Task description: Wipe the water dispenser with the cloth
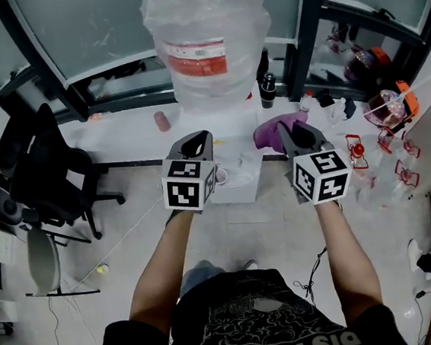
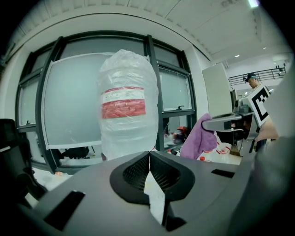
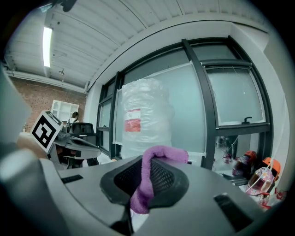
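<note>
Between the right gripper's (image 1: 294, 130) jaws, the cloth (image 3: 146, 182) is clamped, just right of the dispenser (image 1: 239, 182).
The purple cloth seems clear of the wrapped bottle (image 1: 208, 46). The left gripper (image 1: 194, 138), jaws together and empty, hovers over the dispenser. A chair (image 1: 43, 174) stands well left.
</note>
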`<state>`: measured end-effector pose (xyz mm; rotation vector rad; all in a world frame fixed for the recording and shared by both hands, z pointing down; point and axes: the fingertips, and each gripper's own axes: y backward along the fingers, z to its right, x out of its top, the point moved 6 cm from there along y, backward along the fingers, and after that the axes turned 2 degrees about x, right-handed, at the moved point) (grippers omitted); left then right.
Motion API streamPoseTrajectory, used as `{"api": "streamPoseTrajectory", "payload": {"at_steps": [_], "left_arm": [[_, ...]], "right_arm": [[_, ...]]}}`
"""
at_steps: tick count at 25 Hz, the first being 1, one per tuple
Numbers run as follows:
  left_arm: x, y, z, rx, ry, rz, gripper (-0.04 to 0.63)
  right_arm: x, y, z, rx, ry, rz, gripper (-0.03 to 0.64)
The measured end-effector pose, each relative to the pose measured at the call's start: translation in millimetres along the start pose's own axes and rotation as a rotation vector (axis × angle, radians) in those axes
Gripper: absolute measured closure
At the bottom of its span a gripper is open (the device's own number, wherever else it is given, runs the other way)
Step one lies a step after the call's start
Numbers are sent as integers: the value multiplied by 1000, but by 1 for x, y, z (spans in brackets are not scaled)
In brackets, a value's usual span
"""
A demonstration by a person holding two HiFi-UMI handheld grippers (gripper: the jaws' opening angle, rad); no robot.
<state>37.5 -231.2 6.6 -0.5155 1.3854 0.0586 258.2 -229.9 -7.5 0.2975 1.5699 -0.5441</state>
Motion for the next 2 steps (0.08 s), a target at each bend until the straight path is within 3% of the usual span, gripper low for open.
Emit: {"api": "streamPoseTrajectory", "payload": {"at_steps": [2], "left_arm": [[0, -1, 0, -2, 0, -2, 569]], "right_arm": [[-1, -1, 0, 1, -4, -3, 584]]}}
